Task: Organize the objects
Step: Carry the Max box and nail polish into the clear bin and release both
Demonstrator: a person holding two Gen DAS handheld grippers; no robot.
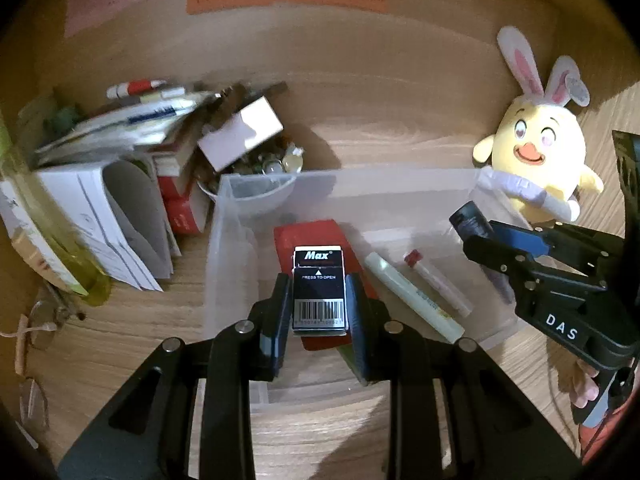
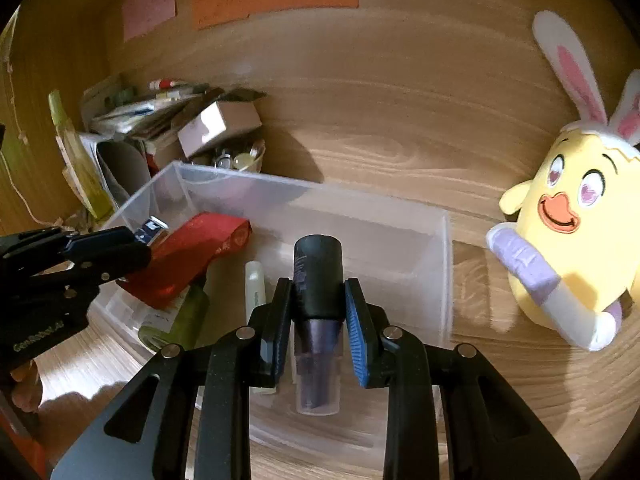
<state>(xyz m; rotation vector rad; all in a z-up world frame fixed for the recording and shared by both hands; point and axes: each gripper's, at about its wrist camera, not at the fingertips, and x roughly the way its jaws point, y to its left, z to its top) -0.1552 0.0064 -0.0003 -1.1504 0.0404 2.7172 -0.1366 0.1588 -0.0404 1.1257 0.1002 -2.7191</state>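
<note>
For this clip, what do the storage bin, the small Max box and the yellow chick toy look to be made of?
Storage bin: frosted translucent plastic, seemingly; the desk grain and contents show through its walls.
Max box: probably glossy printed card or thin plastic; it has crisp edges, a barcode and "press to open" lettering.
Chick toy: soft plush fabric, with a matte fuzzy surface and stitched-looking face.

A plush chick [image 1: 538, 156] stands right of the bin [image 1: 400, 184].

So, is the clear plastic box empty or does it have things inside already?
Not empty. The clear plastic box already holds a red packet, a pale tube and a small red-capped tube on its bottom.
</note>
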